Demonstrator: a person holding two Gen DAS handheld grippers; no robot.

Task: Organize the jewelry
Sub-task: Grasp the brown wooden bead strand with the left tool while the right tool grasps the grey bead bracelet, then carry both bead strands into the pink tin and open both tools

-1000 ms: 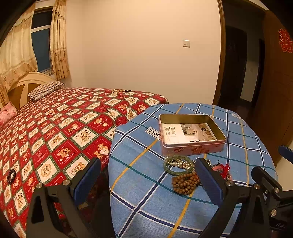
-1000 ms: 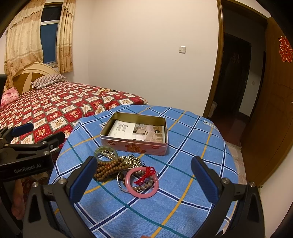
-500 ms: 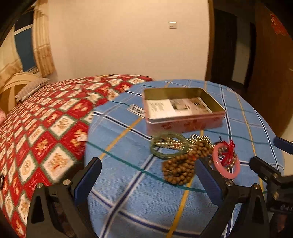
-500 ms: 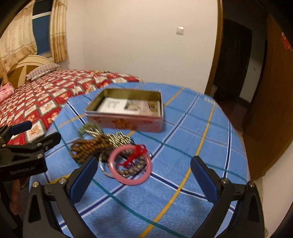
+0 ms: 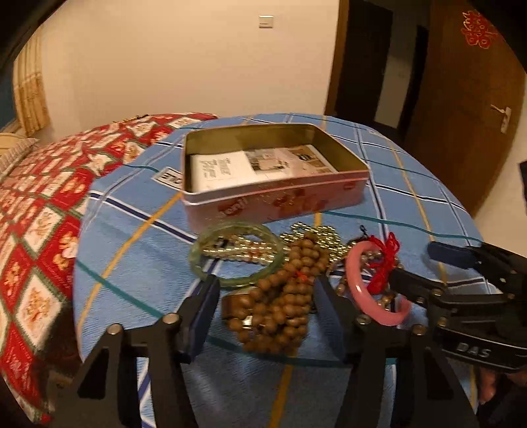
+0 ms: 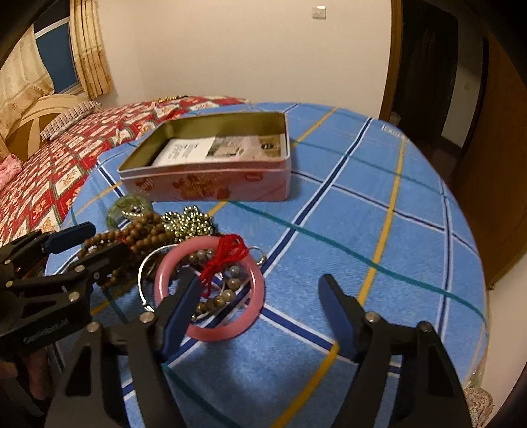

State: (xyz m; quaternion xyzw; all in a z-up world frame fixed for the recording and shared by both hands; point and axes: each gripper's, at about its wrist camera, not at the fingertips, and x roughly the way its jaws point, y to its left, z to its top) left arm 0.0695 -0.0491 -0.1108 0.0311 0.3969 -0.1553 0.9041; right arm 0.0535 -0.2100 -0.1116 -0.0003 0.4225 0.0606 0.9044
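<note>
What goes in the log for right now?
left gripper: open, around wooden beads | right gripper: open, at pink bangle | tin: no jewelry

Red patterned bedspread [image 5: 49, 197], striped pillow [image 6: 67, 118], curtains [image 6: 90, 49], wall switch [image 5: 265, 21], wooden door [image 5: 461, 108]

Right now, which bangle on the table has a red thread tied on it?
The pink bangle, lying beside the right gripper. The green bangle, nearer the tin, has no thread.

A pink bangle [image 6: 210, 289] tied with red thread [image 6: 224, 260] lies on the blue plaid tablecloth [image 6: 378, 230] near brown beads [image 5: 283, 296].
</note>
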